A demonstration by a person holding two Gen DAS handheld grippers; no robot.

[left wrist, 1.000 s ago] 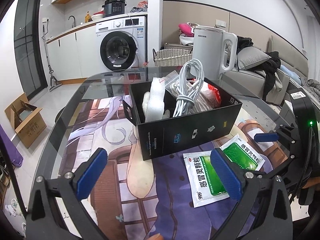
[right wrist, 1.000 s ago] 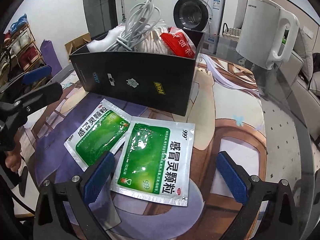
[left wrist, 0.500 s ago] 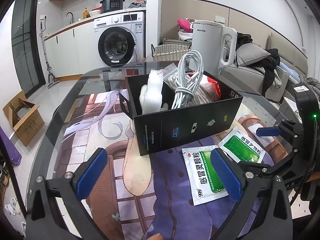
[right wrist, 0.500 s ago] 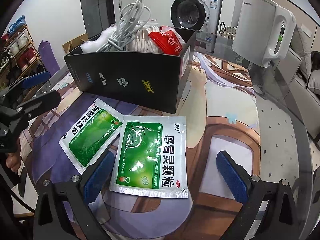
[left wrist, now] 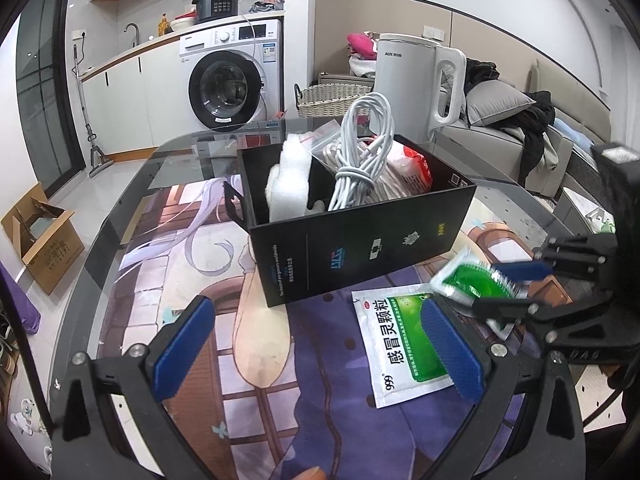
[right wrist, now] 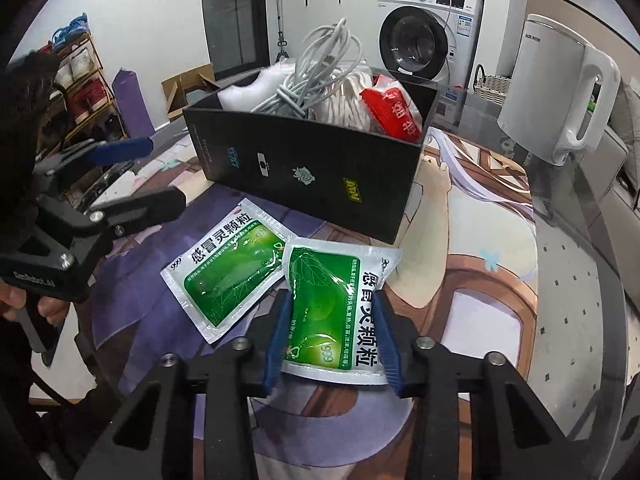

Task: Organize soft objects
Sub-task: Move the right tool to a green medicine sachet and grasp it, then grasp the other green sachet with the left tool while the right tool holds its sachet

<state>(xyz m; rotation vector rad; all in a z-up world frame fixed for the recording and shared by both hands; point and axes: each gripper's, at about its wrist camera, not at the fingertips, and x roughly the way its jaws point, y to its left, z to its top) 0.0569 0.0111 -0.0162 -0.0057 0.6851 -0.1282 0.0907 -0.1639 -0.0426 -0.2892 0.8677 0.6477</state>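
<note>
The tabletop [left wrist: 132, 216], a glass sheet over a printed mat, carries one black box [right wrist: 316, 172] straight ahead of both tongs, set upright so its open top can take the soft items. The box already holds one coil of white cable [left wrist: 362, 160], one white foam piece [left wrist: 286, 182], one red-printed packet [right wrist: 390, 110] and what appears to be one bundle of white cord; the exact count inside is partly hidden. One white kettle [right wrist: 556, 92] stands beyond the box, to the right of the right tongs. Two green sachets remain outside the box. The right tongs [right wrist: 332, 332] have just been closing and now clench one green sachet [right wrist: 336, 304] by its side edges, buckling it upward. The second sachet [left wrist: 394, 344] lies flat just beside the held one, directly ahead of the left tongs [left wrist: 316, 344], which stand released and empty.
</note>
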